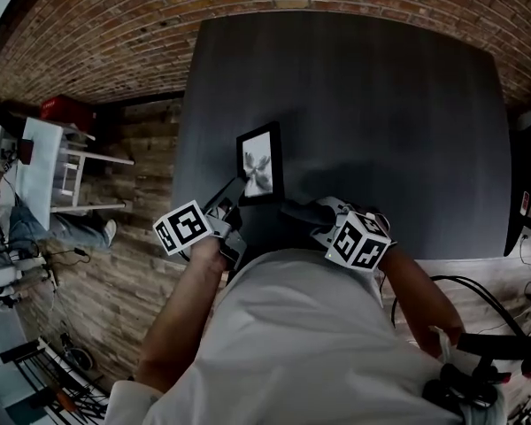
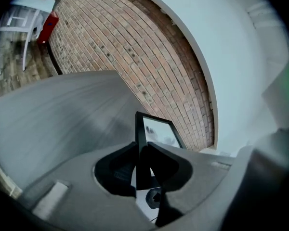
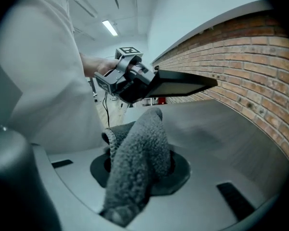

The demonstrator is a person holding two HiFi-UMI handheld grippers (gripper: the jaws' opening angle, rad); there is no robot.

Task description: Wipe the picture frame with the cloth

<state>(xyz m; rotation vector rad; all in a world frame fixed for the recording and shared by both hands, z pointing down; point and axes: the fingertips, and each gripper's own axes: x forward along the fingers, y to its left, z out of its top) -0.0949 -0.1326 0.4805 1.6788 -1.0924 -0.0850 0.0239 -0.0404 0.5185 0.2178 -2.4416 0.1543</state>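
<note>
A black picture frame (image 1: 259,163) with a grey print is held above the dark table (image 1: 380,113). My left gripper (image 1: 231,195) is shut on its near left edge; in the left gripper view the frame (image 2: 154,134) stands on edge between the jaws. My right gripper (image 1: 303,212) sits just right of the frame's near corner, shut on a grey fuzzy cloth (image 3: 137,162). The right gripper view shows the cloth bunched in the jaws, with the frame (image 3: 183,86) and the left gripper (image 3: 123,78) beyond it. The cloth is apart from the frame.
A brick wall (image 1: 115,34) runs behind the table. White shelving (image 1: 66,175) and a red box (image 1: 66,111) stand on the wood floor at the left. Cables (image 1: 478,299) lie at the right.
</note>
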